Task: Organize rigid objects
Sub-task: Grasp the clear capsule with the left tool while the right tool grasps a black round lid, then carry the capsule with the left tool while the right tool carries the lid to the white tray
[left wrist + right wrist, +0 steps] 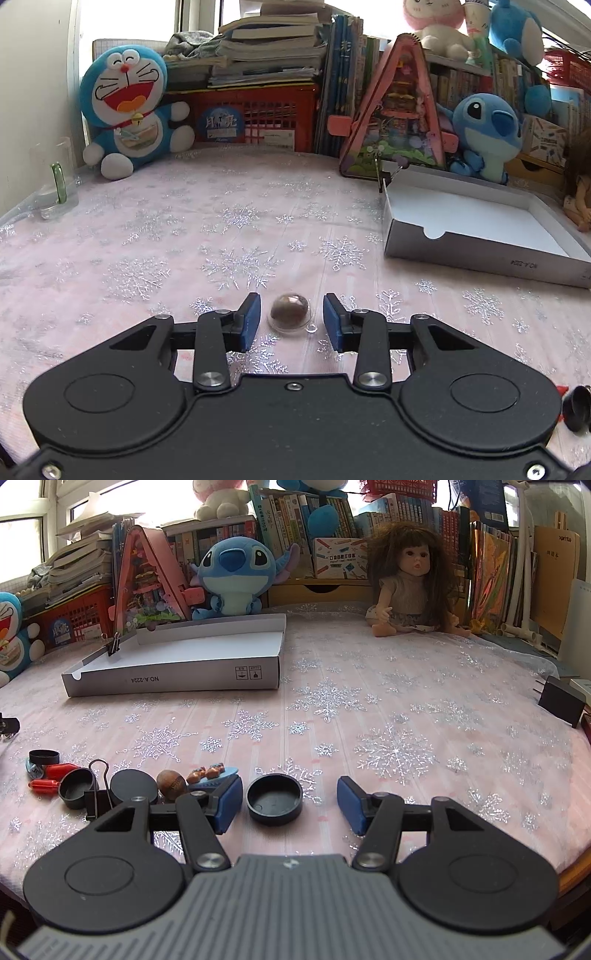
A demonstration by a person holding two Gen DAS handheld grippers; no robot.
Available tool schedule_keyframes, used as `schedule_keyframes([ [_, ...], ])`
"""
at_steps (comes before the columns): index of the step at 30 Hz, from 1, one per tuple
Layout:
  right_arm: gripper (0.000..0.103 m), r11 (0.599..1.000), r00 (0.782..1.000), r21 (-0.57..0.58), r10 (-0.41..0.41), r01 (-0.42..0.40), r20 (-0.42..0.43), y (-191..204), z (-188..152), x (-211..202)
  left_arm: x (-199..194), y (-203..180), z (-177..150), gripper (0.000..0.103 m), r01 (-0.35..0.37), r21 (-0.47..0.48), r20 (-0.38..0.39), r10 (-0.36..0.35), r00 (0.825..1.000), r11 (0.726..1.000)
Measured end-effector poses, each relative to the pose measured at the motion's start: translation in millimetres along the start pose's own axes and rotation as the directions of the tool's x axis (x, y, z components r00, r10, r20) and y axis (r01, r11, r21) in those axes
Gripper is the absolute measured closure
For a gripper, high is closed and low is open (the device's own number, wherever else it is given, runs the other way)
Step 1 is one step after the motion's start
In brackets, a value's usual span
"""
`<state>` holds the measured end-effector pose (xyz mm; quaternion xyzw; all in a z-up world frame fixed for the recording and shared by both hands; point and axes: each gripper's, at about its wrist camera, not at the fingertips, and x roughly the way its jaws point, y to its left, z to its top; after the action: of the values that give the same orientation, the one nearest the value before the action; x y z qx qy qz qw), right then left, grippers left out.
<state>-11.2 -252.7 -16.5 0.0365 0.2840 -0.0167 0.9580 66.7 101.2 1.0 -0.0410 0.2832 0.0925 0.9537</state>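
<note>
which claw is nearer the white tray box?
Can't tell. The white tray box lies ahead-right of the left claw, ahead-left of the right claw, and clear of both.

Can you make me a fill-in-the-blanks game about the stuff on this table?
1. The little clear dome lies between the fingers of the ______ gripper.
2. The black round cap lies with its hollow side facing ______.
3. The white cardboard box has a black ______ clipped to its rim.
4. The tablecloth is pink with silver ______ on it.

Missing words: left; up; binder clip; snowflakes
</note>
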Motion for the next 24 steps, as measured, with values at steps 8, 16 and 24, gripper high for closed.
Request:
schedule_keyframes([
  [8,0.066,1.0,1.0,-0.002,-0.008,0.008,0.013,0,-1,-2,-13,-5,-5,0.078,0.033,0.038,0.022,-0.034,0.999,0.999],
  [16,0.066,1.0,1.0,-0.001,-0.001,0.001,0.023,-1,-2,-3,-50,-26,-19,0.078,0.133,0.102,0.041,-0.138,0.99,0.986],
  [24,0.066,1.0,0.999,0.0,0.004,-0.004,0.041,-3,-1,-7,-67,-38,-19,0.078,0.169,0.134,0.058,-0.178,0.982,0.976],
])
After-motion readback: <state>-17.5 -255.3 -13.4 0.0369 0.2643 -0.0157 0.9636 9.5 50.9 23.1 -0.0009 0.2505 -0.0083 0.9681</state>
